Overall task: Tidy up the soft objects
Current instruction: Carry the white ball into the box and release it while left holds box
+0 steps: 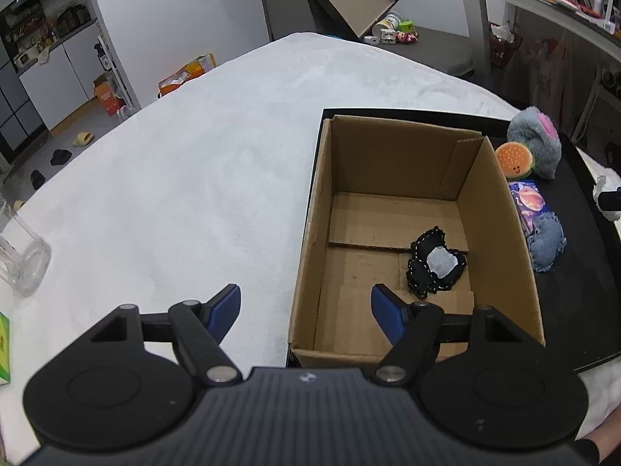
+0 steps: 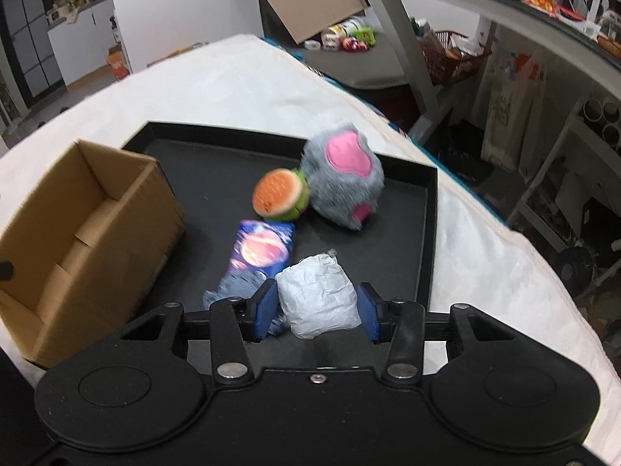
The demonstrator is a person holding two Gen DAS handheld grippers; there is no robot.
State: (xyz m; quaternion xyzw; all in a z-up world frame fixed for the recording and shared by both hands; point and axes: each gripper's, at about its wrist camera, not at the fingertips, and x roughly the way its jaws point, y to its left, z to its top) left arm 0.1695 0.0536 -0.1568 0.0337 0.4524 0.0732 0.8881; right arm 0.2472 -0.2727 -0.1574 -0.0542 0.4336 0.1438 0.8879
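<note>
An open cardboard box [image 1: 392,209] [image 2: 81,229] stands on a black tray [image 1: 582,291] [image 2: 217,163]. A black cloth piece with a white patch [image 1: 436,266] lies on the box floor. My left gripper [image 1: 306,306] is open and empty over the box's near left edge. On the tray lie a grey-and-pink plush [image 2: 343,178] [image 1: 537,139], a burger plush [image 2: 279,194] [image 1: 516,159], a blue space-print packet [image 2: 264,248] [image 1: 528,202] and a blue-grey cloth [image 2: 236,285] [image 1: 547,242]. My right gripper [image 2: 318,312] holds a crumpled white wad [image 2: 316,297] between its pads.
The tray sits on a white cloth-covered table [image 1: 194,174]. A clear glass [image 1: 19,252] and a green box [image 1: 4,345] stand at the table's left edge. A metal shelf rack [image 2: 504,58] and floor clutter lie beyond the table.
</note>
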